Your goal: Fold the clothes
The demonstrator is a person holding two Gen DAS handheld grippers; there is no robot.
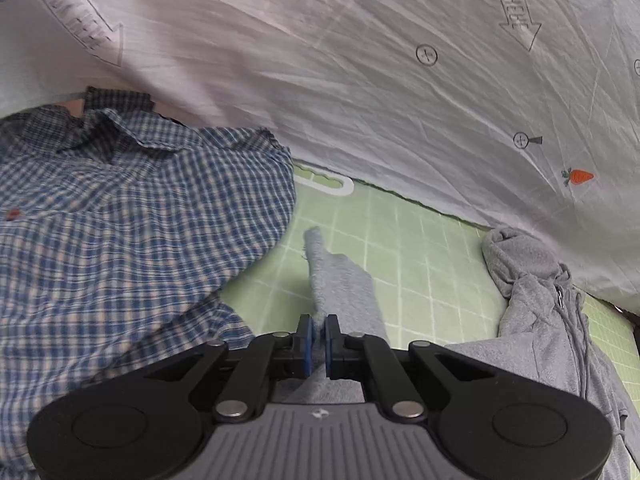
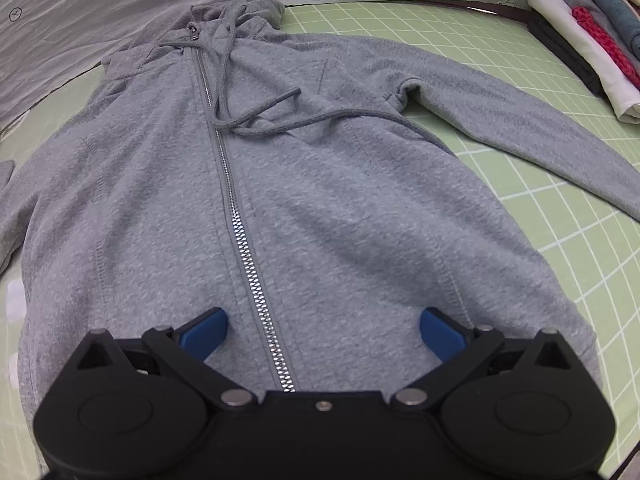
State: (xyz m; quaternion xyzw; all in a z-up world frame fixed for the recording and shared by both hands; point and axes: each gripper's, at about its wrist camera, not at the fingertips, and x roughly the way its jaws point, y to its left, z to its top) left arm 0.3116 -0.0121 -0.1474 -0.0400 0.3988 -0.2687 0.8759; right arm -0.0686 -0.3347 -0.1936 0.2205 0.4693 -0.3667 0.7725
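**Sleeve pinched, hem straddled**

Left gripper (image 1: pixel 319 334) angled down over the green grid mat (image 1: pixel 400 248), blue pads (image 1: pixel 307 340) clamped on the grey hoodie sleeve (image 1: pixel 340 276), cuff end sticking forward past the tips. Right gripper (image 2: pixel 323 334) tilted steeply down, jaws spread wide above the hem of the grey zip hoodie (image 2: pixel 320 200), either side of the zipper (image 2: pixel 240 232), nothing between the pads. Hoodie spread flat, front up, hood at the far end against a white sheet (image 1: pixel 360 80). Plaid shirt (image 1: pixel 120 220) heaped left of the sleeve. Folded clothes (image 2: pixel 592 32) stacked at the mat's far right corner.
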